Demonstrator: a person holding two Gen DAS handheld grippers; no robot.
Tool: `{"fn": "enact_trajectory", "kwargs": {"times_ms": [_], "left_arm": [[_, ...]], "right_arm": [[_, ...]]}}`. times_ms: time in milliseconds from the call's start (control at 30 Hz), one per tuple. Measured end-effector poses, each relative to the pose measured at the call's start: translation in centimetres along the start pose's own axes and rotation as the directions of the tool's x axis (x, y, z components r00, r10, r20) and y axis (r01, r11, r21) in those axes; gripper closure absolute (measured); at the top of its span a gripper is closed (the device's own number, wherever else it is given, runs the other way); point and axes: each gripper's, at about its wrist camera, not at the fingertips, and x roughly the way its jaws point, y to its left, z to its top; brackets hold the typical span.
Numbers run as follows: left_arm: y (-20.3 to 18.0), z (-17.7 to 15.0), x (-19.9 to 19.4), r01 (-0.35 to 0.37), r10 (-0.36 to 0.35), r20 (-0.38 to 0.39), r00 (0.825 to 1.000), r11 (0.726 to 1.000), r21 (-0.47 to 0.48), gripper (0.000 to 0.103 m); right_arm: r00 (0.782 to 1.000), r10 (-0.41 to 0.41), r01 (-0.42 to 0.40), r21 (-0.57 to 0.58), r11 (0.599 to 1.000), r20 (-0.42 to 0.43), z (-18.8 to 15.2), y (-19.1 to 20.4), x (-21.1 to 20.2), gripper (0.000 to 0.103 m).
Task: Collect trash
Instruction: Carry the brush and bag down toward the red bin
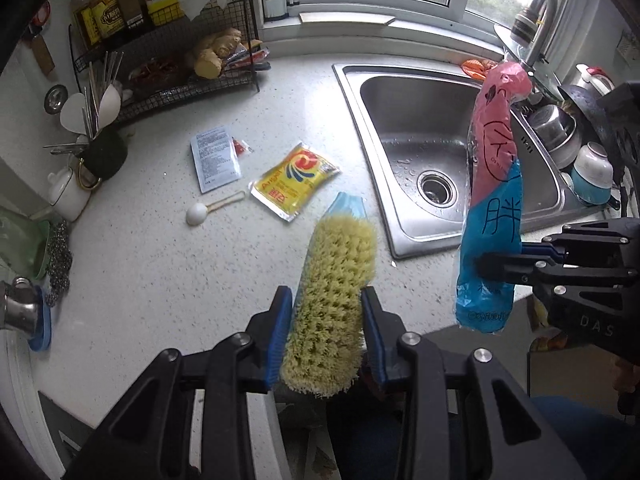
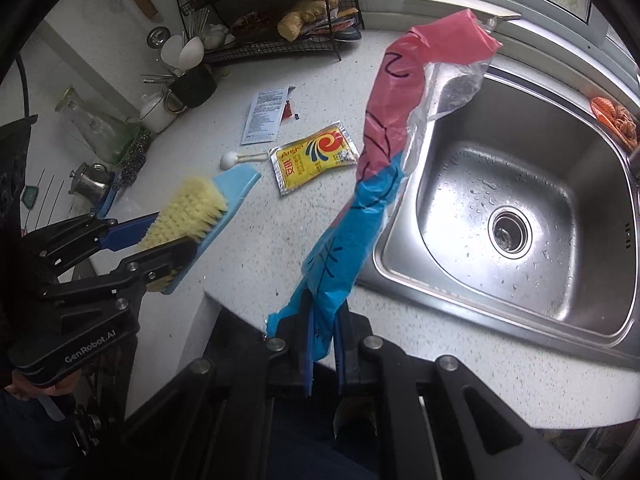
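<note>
Two grippers work above the speckled desk (image 1: 160, 280). Farthest left on it lie a white leaflet (image 1: 216, 158) and a small white spoon (image 1: 197, 213), then a yellow sachet (image 1: 294, 180), all apart from each other. Nearer, the left gripper (image 1: 326, 320) has its jaws clamped on a yellow-bristled brush (image 1: 332, 300) with a blue back. Further right sits the steel sink (image 1: 424, 152). Over its near edge, the right gripper (image 2: 324, 344) holds a twisted pink-and-blue plastic bag (image 2: 372, 184), jaws closed on its blue end.
</note>
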Motion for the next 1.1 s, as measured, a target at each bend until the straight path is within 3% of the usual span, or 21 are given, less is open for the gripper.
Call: {"fn": "enact_trajectory", "kwargs": {"times_ms": [233,500,767,900,1100], "left_arm": [[-4.9,-5.1,-2.0,0.001,-0.002,0.006,1.000,1.000,0.027,0.070],[-8.6,-10.6,-0.4,0.031,-0.029,-0.042,0.999,0.998,0.059,0.070],[-10.4,-15.3,7.7,0.116,-0.107,-0.150,0.983,0.992,0.054,0.070],[-11.4,-17.5,12.8,0.103,-0.090,-0.174,0.981,0.992,0.067,0.070],[-12.5,-19.7,20.0,0.129,-0.119,-0.220,0.968,0.991,0.033,0.070]], "right_arm": [[0.999,-0.020,0.020,0.010,1.000,0.032,-6.7,-1.1,-2.6,0.096],[0.999,-0.027,0.025,0.064,0.998,0.031,-12.9,-1.9,-2.2,0.096],[0.997,-0.047,0.055,0.131,0.990,-0.060,-17.8,-3.4,4.0,0.096],[0.994,-0.046,0.062,0.157,0.986,-0.104,-19.4,-4.8,8.6,0.096],[0.988,-0.055,0.081,0.177,0.981,-0.144,-20.8,-7.1,15.2,0.096]]}}
